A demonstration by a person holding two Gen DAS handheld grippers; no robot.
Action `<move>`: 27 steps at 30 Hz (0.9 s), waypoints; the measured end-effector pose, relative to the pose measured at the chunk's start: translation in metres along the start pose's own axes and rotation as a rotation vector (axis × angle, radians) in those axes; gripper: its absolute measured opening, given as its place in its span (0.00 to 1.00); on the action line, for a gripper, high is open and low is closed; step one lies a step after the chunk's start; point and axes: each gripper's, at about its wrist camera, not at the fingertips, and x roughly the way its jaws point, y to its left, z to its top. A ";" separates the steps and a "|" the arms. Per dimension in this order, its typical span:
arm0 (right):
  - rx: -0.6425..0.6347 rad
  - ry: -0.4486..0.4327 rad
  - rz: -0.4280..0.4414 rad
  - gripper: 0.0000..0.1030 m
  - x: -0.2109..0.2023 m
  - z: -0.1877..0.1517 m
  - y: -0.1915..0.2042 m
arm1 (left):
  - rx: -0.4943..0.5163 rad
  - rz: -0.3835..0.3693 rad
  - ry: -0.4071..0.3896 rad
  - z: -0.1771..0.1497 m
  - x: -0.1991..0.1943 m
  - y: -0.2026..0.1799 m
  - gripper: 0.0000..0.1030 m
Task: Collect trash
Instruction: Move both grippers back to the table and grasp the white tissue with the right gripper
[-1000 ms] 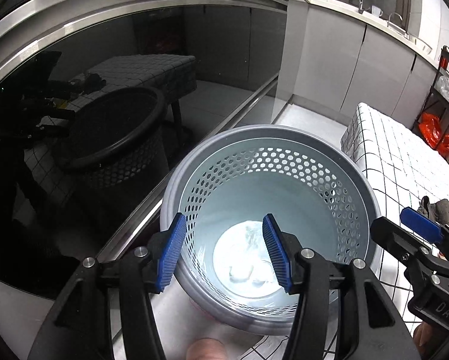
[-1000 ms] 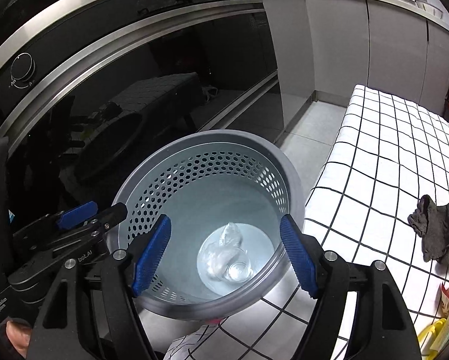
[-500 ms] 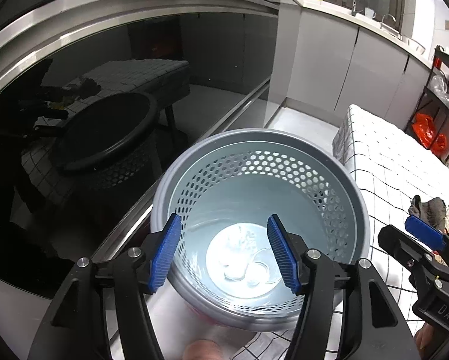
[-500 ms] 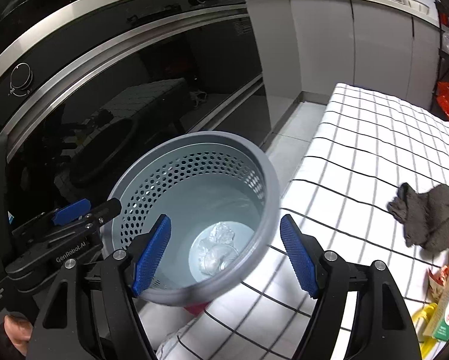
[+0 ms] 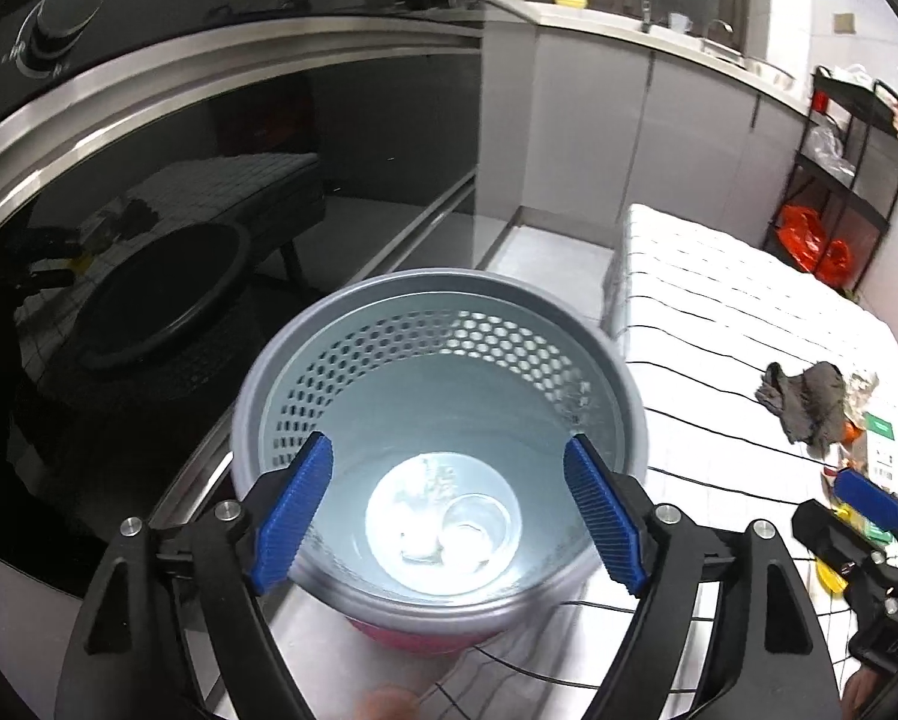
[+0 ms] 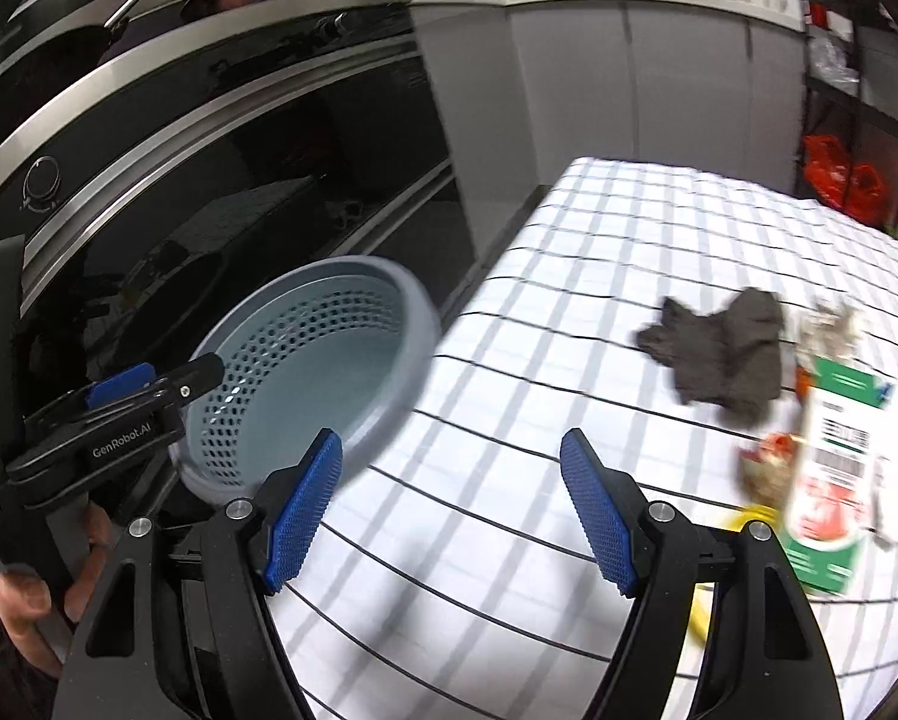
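The left gripper (image 5: 449, 510) is hanging over the mouth of the grey perforated bin (image 5: 625, 384), its jaws having just been opening wide – nothing is sitting between the blue pads, and they are touching nothing. The bin is standing on the floor, squeezed between the dark glass oven front (image 5: 209, 192) and the edge of the checked tablecloth (image 6: 568, 276). Clear crumpled plastic trash (image 5: 443, 522), possibly a cup among it, is lying on the bin's bottom.

The right gripper (image 6: 451, 513) is hovering over the cloth with jaws spread wide and empty – bare checked cloth is lying ahead of it. Further right a dark grey rag (image 6: 718, 354) is lying crumpled, and just beside it a green-and-white carton (image 6: 832, 474) with a barcode label, its print too blurred to read. On the left gripper's body, seen from the right wrist, the writing "GenRobot.AI" is showing
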 end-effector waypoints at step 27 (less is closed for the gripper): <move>0.235 -0.073 -0.310 0.72 -0.102 -0.038 -0.220 | 0.147 -0.229 -0.038 -0.006 -0.021 -0.157 0.88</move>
